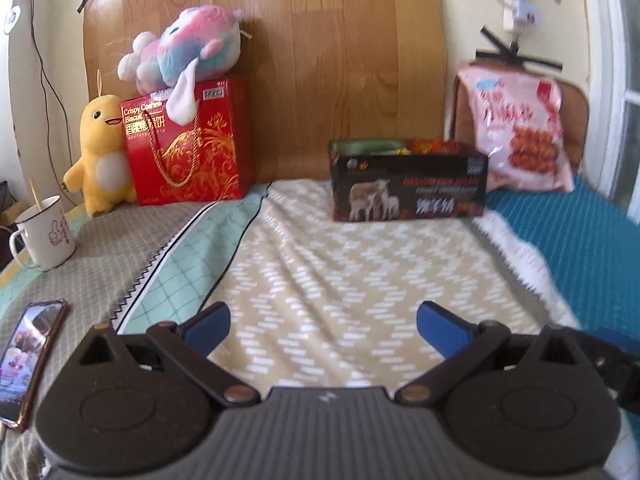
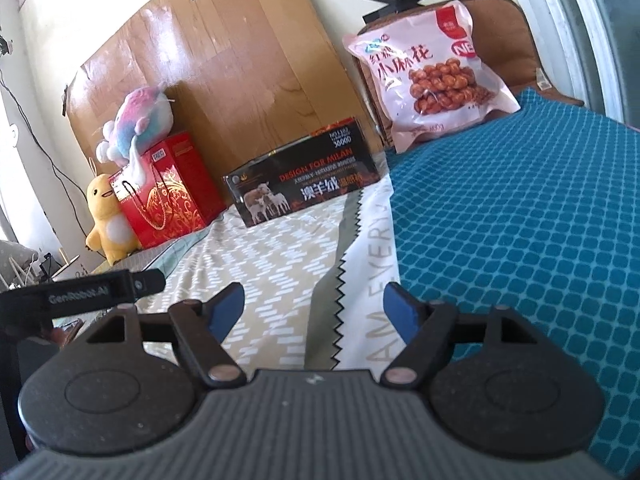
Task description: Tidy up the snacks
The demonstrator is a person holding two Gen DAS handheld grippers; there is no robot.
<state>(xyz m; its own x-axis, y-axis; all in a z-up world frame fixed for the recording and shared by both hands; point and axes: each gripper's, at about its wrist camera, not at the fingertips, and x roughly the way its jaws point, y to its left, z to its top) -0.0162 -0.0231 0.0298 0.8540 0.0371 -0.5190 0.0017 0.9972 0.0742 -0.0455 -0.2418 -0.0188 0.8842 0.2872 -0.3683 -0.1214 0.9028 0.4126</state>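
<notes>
Both tongs hover low over a bed, each spread wide with nothing between its blue pads. The left tongs face a long bare stretch of beige zigzag-patterned bedspread — open cloth all the way ahead to the black rectangular cardboard box printed with sheep, which stands ahead and slightly right, its top open and colourful snack wrappers showing inside. Further right of that box, a pink plastic bag of fried dough twists leans upright against a brown cushion at the head of the bed. Ahead and left stands a red gift box with gold ornament and a cord handle, a pastel plush toy on its top and a yellow plush duck touching its left side. Near left, by the bed's edge, are a white mug and a smartphone.

The right tongs sit over the seam where the beige spread meets a teal quilted blanket — the blanket runs clear on the right up to the pink bag.
</notes>
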